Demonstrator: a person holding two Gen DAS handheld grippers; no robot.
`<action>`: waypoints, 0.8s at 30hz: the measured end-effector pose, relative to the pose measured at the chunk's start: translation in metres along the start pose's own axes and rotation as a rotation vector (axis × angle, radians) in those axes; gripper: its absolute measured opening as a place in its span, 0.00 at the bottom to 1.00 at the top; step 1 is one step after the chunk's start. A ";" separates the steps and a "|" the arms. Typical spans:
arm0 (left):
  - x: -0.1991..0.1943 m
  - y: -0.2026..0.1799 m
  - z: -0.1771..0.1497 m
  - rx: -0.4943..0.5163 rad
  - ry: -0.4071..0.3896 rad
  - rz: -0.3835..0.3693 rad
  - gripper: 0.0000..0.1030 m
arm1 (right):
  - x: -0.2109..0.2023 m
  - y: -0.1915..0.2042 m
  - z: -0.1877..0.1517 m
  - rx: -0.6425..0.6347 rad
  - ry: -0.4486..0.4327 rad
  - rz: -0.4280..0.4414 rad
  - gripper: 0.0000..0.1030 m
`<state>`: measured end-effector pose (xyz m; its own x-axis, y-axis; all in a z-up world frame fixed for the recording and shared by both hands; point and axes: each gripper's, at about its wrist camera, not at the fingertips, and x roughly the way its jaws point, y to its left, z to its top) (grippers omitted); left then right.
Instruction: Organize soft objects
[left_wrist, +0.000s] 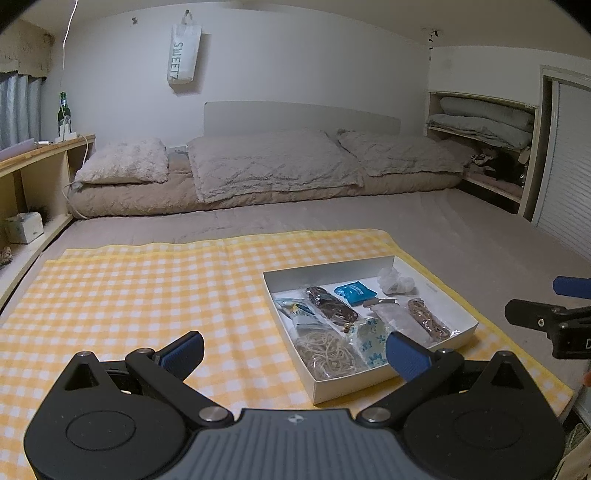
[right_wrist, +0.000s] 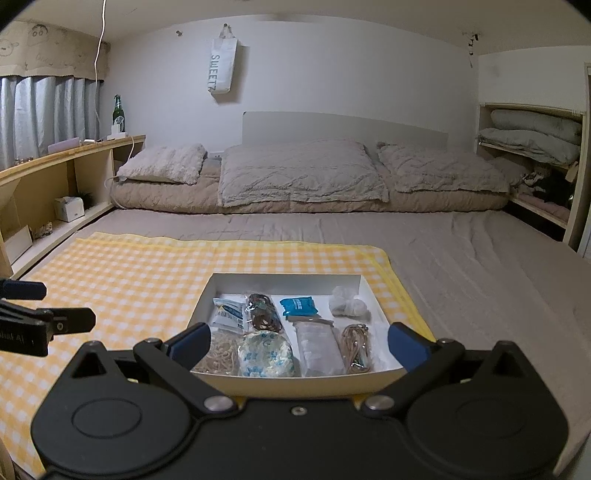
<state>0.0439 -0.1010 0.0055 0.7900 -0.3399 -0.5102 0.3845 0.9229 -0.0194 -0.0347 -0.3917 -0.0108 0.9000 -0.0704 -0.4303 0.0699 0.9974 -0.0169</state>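
A shallow white box (left_wrist: 397, 376) (right_wrist: 288, 380) lies on a yellow checked cloth (left_wrist: 147, 295) (right_wrist: 129, 277). It holds several soft packets: a blue packet (left_wrist: 354, 291) (right_wrist: 298, 306), a white crumpled bundle (left_wrist: 395, 281) (right_wrist: 347, 304), a dark brown bag (left_wrist: 332, 307) (right_wrist: 263, 314), a blue-flowered pouch (left_wrist: 369, 341) (right_wrist: 266, 356), a bag of tan bands (left_wrist: 328, 354) (right_wrist: 221, 354) and a beige cord bag (left_wrist: 428, 321) (right_wrist: 356, 347). My left gripper (left_wrist: 295, 352) hovers open, left of and in front of the box. My right gripper (right_wrist: 297, 347) is open over the box's near edge. Neither holds anything.
The cloth lies on a grey bed with pillows (left_wrist: 273, 170) (right_wrist: 299, 173) at the far end. A wooden shelf (left_wrist: 37, 177) (right_wrist: 55, 173) with a green bottle (left_wrist: 63, 114) (right_wrist: 118, 110) runs along the left. Shelves with folded bedding (left_wrist: 484, 125) (right_wrist: 532, 136) stand at the right.
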 end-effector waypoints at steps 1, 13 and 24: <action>0.000 0.000 0.000 0.002 0.000 0.001 1.00 | 0.000 0.000 0.000 0.000 0.001 0.000 1.00; -0.001 0.000 0.000 0.002 -0.001 0.000 1.00 | 0.001 -0.001 -0.001 0.004 0.002 -0.004 1.00; -0.001 0.000 -0.001 0.001 -0.001 -0.001 1.00 | 0.001 0.000 -0.002 -0.002 0.002 0.000 1.00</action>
<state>0.0432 -0.1002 0.0052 0.7900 -0.3412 -0.5094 0.3862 0.9222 -0.0187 -0.0350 -0.3920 -0.0132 0.8992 -0.0708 -0.4318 0.0694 0.9974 -0.0190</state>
